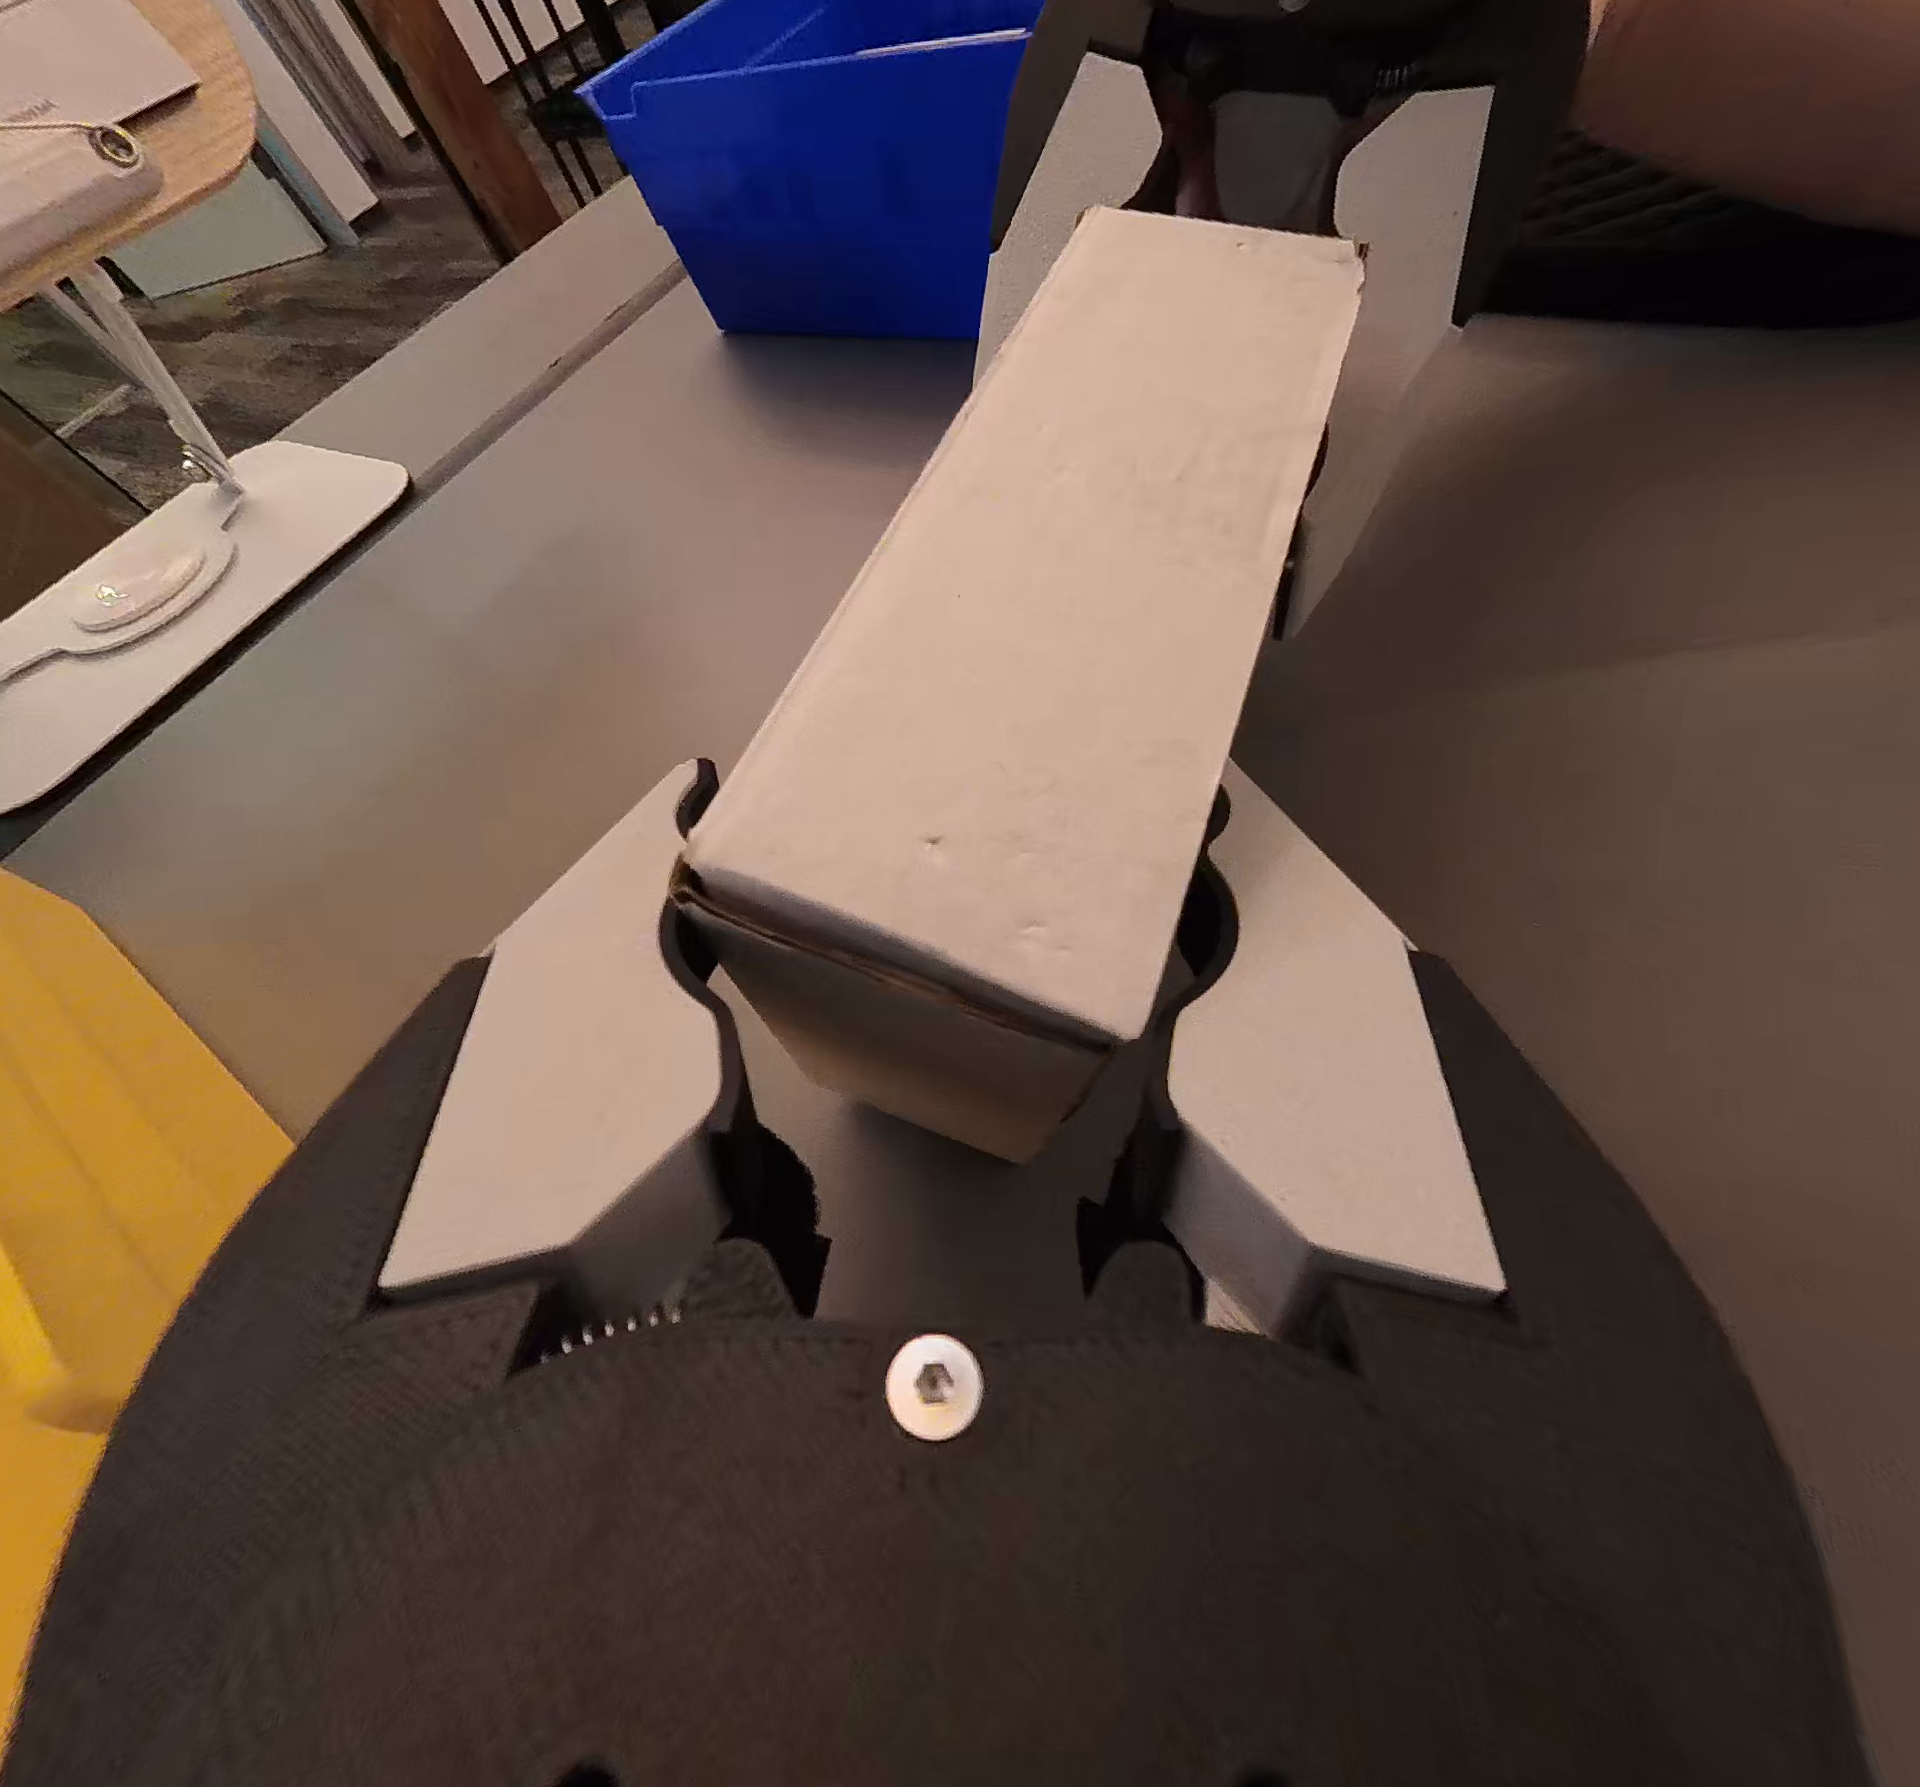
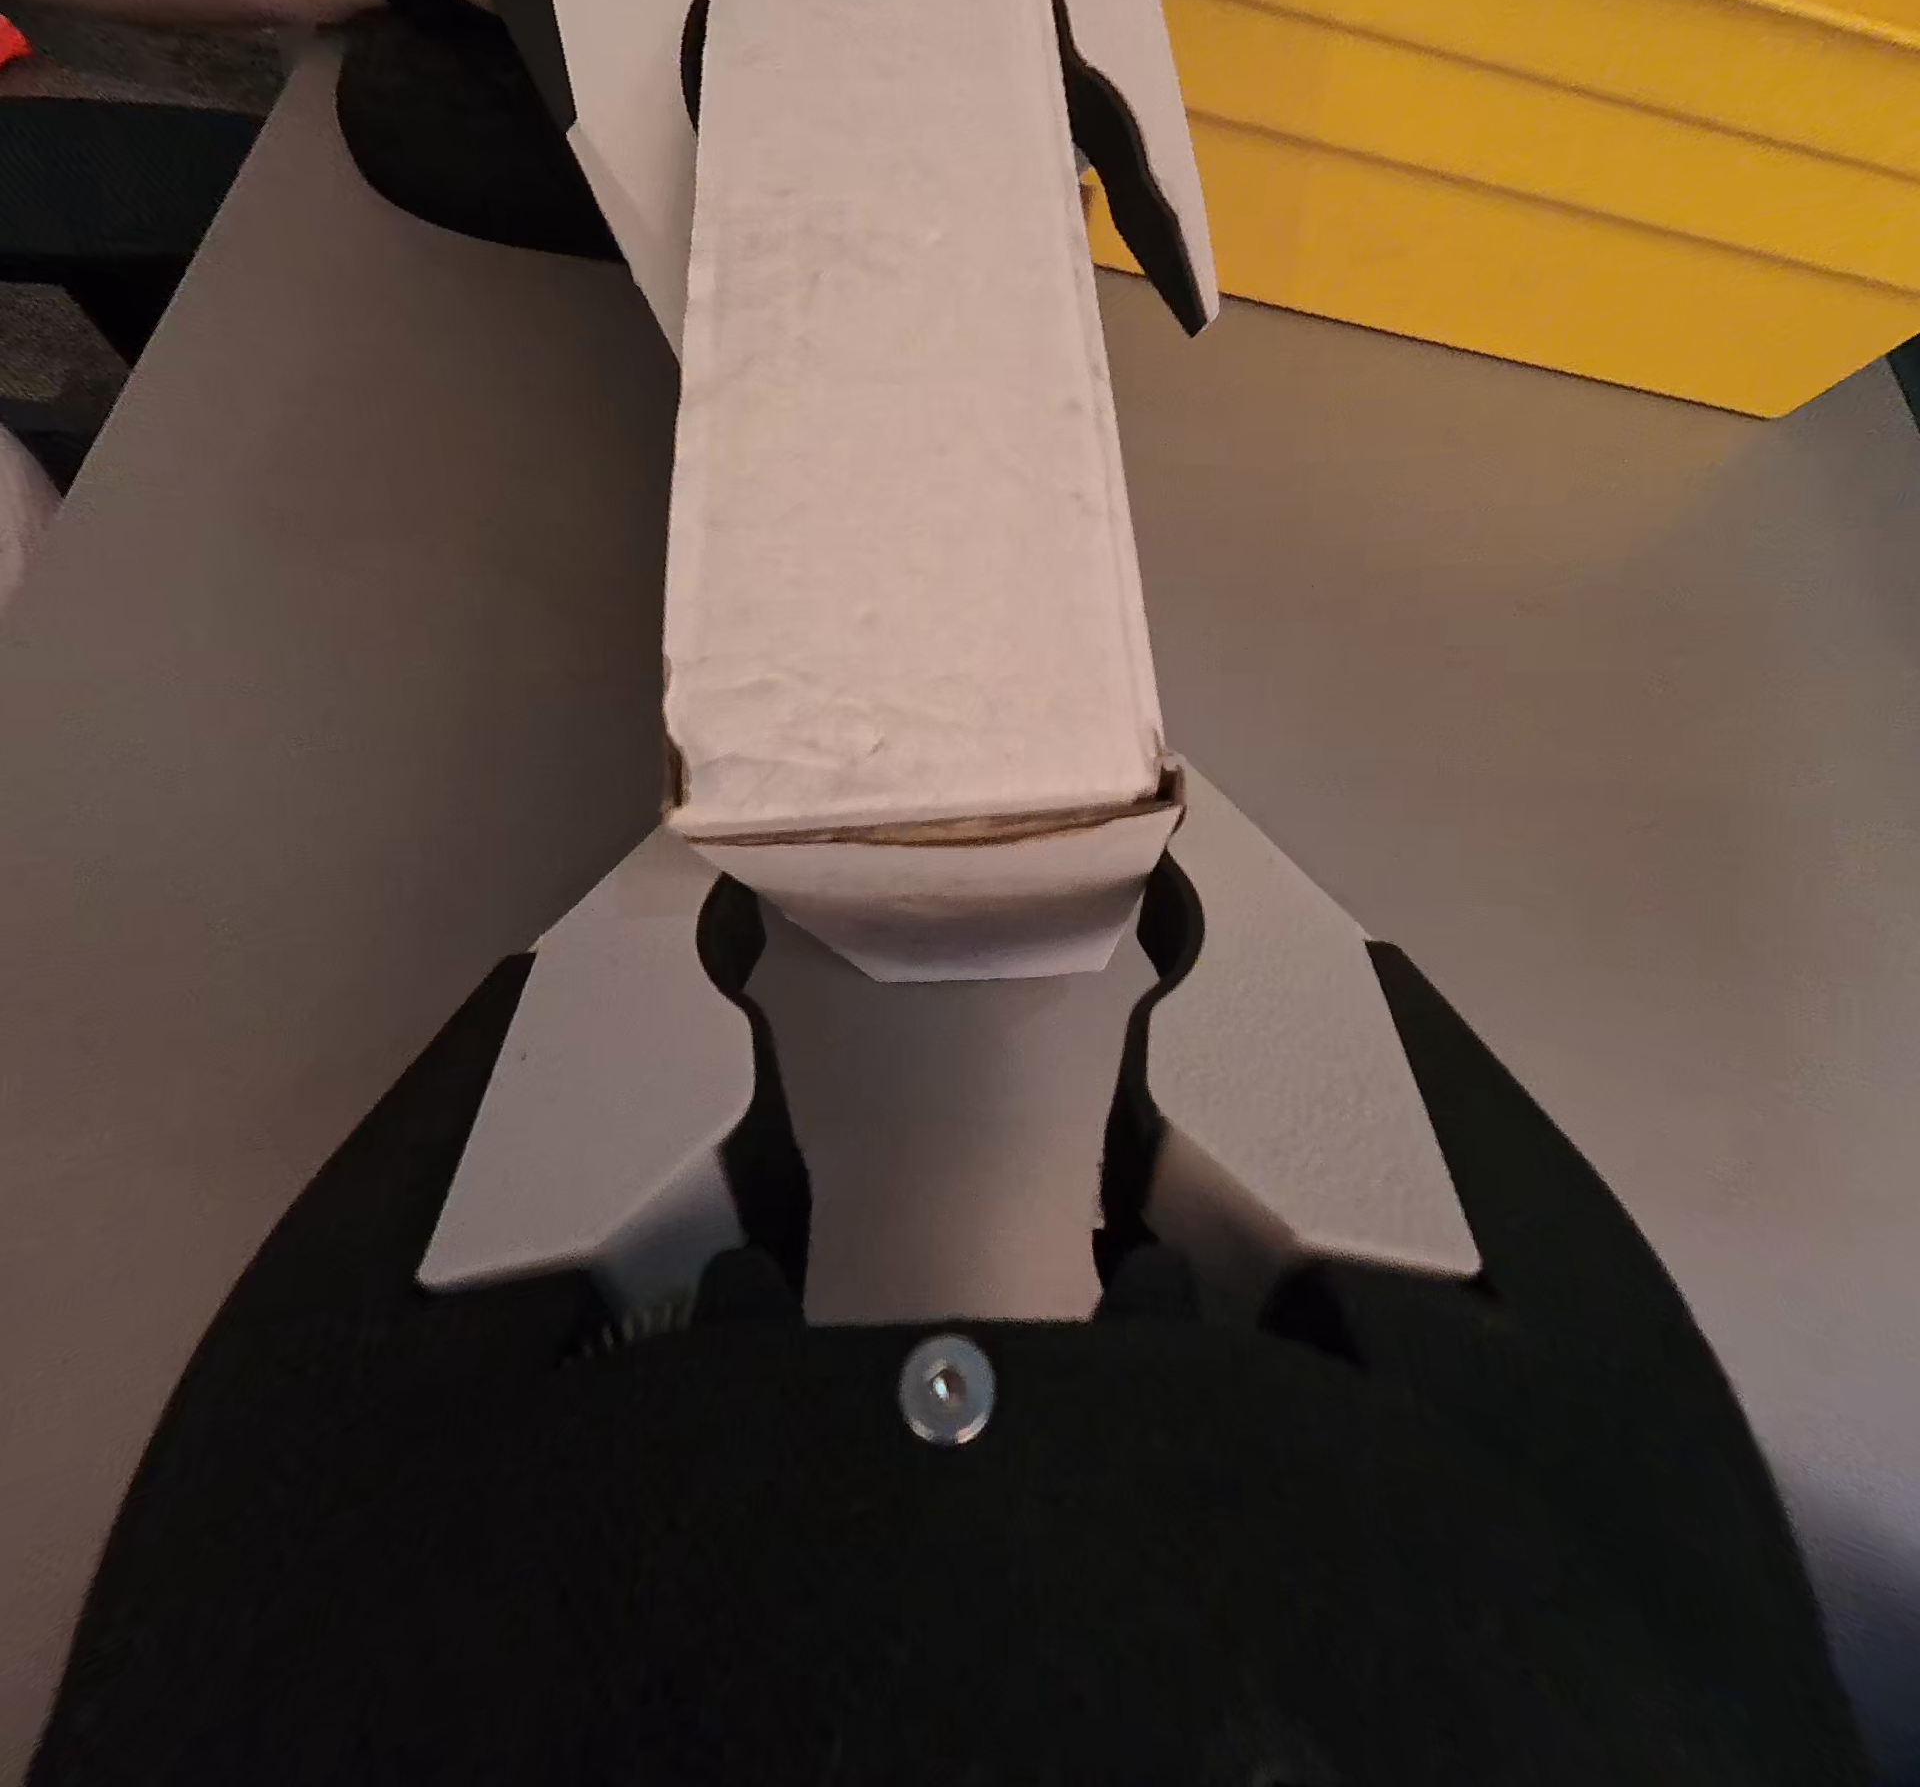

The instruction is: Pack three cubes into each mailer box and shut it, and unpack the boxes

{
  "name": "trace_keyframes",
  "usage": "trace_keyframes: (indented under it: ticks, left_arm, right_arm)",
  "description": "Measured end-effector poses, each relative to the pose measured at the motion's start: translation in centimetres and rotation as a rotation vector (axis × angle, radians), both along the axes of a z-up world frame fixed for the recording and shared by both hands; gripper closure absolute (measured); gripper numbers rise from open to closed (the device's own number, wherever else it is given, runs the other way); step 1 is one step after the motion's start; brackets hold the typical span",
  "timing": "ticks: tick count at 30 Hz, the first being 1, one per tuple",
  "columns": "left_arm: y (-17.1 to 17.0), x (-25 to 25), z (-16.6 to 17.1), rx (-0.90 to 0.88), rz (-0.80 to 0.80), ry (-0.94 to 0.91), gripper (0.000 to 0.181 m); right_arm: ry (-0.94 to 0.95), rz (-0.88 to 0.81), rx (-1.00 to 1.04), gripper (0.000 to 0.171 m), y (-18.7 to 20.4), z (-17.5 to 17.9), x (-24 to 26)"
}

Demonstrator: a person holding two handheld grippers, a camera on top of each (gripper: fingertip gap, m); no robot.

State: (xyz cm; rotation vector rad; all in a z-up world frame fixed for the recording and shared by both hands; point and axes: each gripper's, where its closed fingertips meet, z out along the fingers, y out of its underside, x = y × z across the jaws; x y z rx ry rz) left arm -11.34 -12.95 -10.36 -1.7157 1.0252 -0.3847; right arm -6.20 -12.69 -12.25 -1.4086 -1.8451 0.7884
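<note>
Between blue bin (left) — yellow bin, mailer box

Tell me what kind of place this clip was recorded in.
Probably an office or lab workspace. A grey table holds a blue bin and a yellow bin; behind it stand a wood-topped desk and carpeted floor. Both grippers hold a white box.

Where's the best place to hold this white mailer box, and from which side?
Grip the mailer box at its two narrow ends, coming in lengthwise from opposite sides. It is long and slim, so each hand-held gripper, left and right, spans an end's width; its long flat faces give no such purchase.
</note>
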Motion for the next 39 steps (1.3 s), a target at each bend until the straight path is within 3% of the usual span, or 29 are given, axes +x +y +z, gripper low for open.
trace_keyframes:
  ticks: [3, 5, 10, 13, 18, 25, 30, 39]
  left_arm:
    - [-0.1, 0.1, 0.0, -0.007, -0.010, -0.003, 0.094]
    - [-0.2, 0.1, 0.0, -0.004, -0.013, -0.002, 0.095]
    - [-0.3, 0.1, 0.0, 0.011, -0.013, 0.005, 0.095]
    - [-0.3, 0.1, 0.0, 0.015, -0.013, 0.008, 0.096]
    - [-0.3, 0.2, 0.0, 0.021, -0.014, 0.011, 0.096]
    - [-0.5, 0.2, 0.0, 0.042, -0.017, 0.024, 0.097]
    - [-0.5, 0.0, 0.0, 0.043, -0.011, 0.028, 0.098]
    - [-0.7, 0.0, -0.1, 0.053, -0.018, 0.035, 0.100]
  right_arm:
    - [-0.007, -0.034, 0.001, 0.095, 0.2, -0.1, 0.0]
    - [0.005, -0.077, 0.046, 0.079, 0.2, 0.7, -0.3]
    - [0.197, -0.260, 0.345, 0.072, 0.7, 8.1, 0.7]
    - [0.322, -0.225, 0.487, 0.083, -3.4, 11.7, -1.0]
    - [0.267, -0.210, 0.779, 0.117, -6.1, 10.5, -5.1]
    - [0.142, -0.208, 0.867, 0.125, -5.2, 7.4, -7.4]
    - [0.123, -0.196, 0.916, 0.135, -5.5, 7.4, -7.5]
    - [0.084, -0.190, 0.933, 0.135, -5.7, 7.5, -7.5]
